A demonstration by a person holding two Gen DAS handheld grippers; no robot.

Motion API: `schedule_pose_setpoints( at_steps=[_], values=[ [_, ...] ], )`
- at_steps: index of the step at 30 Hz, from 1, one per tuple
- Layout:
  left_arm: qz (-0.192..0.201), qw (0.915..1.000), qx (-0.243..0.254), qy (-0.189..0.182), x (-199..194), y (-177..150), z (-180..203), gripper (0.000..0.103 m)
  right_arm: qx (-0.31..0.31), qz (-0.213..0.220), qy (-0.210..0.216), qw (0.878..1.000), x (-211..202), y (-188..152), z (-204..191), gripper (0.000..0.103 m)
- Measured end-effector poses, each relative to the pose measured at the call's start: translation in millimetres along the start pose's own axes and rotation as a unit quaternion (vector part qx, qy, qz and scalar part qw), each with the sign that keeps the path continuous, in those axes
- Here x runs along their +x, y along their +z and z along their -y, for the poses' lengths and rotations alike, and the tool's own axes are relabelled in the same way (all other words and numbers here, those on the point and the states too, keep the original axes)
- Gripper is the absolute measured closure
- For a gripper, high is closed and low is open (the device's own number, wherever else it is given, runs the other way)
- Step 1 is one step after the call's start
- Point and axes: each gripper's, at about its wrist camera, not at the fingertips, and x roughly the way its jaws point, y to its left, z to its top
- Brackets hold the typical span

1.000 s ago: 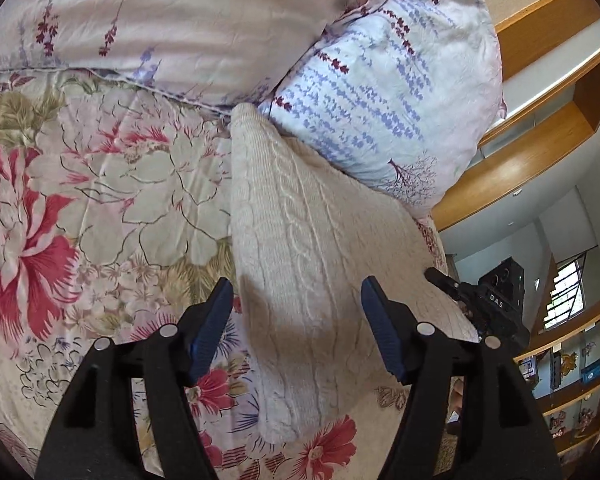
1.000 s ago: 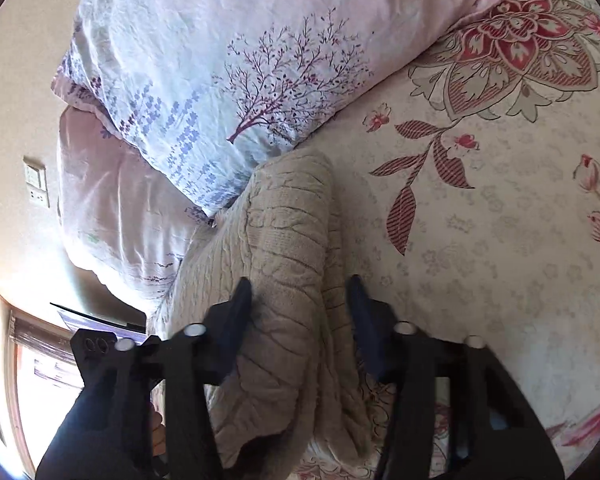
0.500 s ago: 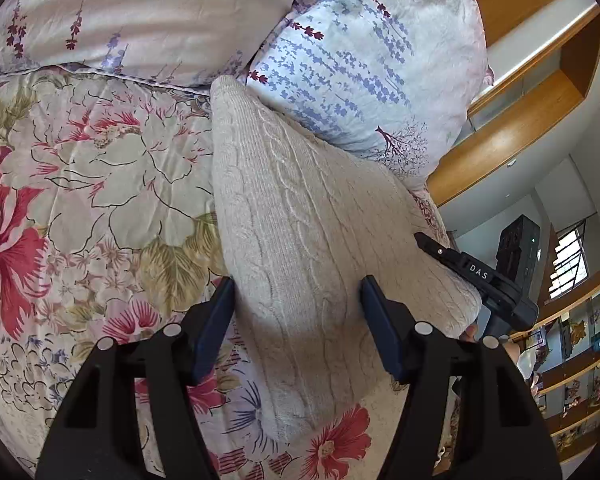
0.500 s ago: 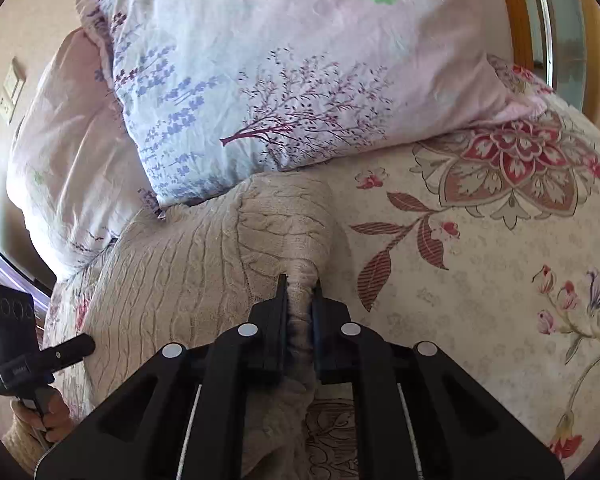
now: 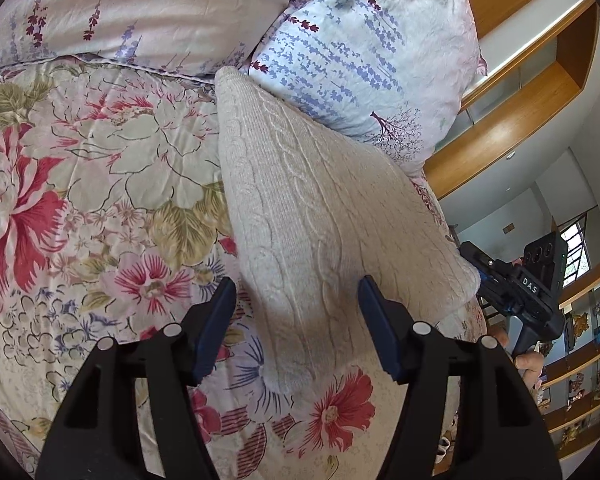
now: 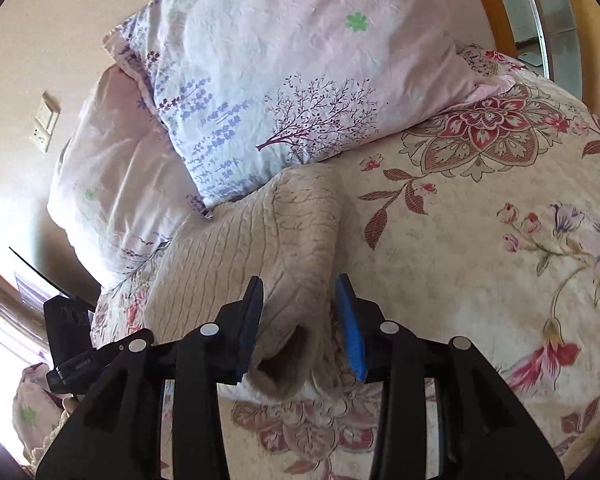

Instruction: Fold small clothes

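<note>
Two views, one cream cable-knit sweater (image 5: 320, 216) — it lies folded on the floral bedspread (image 5: 80, 200), its far end against the lavender-print pillow (image 5: 364, 52). The left wrist view shows it as a smooth, long panel running from frame centre toward the upper middle, with wooden shelving (image 5: 496, 140) at the right edge. Only the right wrist view reveals the sleeve cuff (image 6: 284, 372), a dark open mouth at lower centre, plus a wall switch (image 6: 46, 120) at the left. The left gripper (image 5: 296, 328) stands spread, straddling the sweater's near corner, its jaws closing slightly. The right gripper (image 6: 300, 312) has just been opening — the sleeve sits between its jaws, the pads no longer pinching it.
</note>
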Motion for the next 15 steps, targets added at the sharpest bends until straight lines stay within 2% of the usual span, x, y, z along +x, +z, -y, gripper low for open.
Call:
schedule_pose_setpoints(
  at_steps=[2, 4, 5, 10, 12, 15],
  values=[
    [-0.008, 0.9999, -0.006, -0.004, 3, -5, -1, 0.047, -0.01, -0.003, 0.002, 1.0, -4, -7, -4, 0.064],
    [-0.012, 0.9999, -0.007, -0.006, 6, -9, 0, 0.056, -0.029, -0.008, -0.005, 1.0, -2, -13, -10, 0.076],
    [-0.012, 0.9999, -0.007, -0.006, 7, -10, 1, 0.058, -0.041, -0.009, -0.015, 0.999, 0, -14, -15, 0.091],
    [-0.009, 0.9999, -0.008, -0.009, 2, -14, 0, 0.079, -0.068, 0.022, -0.027, 0.997, -16, -19, -28, 0.094],
    [-0.007, 1.0, 0.001, -0.006, 0, -17, 1, 0.082, -0.078, 0.023, -0.042, 0.996, -18, -24, -30, 0.095],
    [-0.005, 0.9999, 0.013, 0.001, -1, -22, 3, 0.084, -0.081, 0.0, -0.081, 0.993, -7, -36, -22, 0.094]
  ],
)
